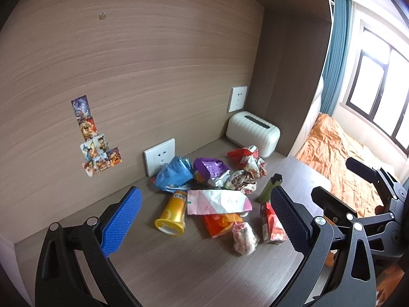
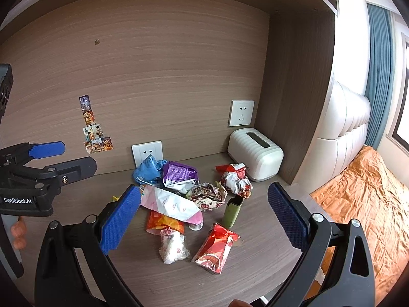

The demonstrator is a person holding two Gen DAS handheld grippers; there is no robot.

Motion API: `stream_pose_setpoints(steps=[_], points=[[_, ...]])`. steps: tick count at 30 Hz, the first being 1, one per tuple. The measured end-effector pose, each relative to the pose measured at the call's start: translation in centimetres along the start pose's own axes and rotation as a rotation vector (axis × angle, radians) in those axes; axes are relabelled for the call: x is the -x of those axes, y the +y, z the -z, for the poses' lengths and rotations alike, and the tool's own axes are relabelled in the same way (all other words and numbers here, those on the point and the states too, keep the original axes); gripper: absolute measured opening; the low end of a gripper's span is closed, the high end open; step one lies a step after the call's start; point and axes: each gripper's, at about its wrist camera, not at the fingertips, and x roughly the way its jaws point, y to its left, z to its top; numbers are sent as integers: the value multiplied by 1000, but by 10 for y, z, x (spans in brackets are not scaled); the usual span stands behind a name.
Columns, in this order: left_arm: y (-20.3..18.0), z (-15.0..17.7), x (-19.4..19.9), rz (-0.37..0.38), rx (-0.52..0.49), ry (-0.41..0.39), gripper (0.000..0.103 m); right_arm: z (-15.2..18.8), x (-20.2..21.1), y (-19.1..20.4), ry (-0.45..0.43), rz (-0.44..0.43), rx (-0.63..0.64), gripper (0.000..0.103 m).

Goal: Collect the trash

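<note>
A heap of trash lies on the desk: a blue bag, a purple bag, crumpled wrappers, a pink-white pouch, a yellow cup on its side, an orange packet, a small white wad, a red packet and a green lighter. My left gripper is open and empty, above the near side of the heap. My right gripper is open and empty over the heap, with the red packet and the wad below it.
A white tissue box stands in the back right corner under a wall socket. A second socket sits behind the heap. Stickers are on the back panel. A bed with an orange sheet lies to the right.
</note>
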Motion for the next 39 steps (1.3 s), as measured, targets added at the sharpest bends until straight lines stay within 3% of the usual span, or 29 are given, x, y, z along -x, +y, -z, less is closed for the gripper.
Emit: stream_pose_setpoints(steps=[39], points=[[-3, -1, -10, -6, -22, 23, 98, -2, -10, -4, 25, -6, -18, 99]])
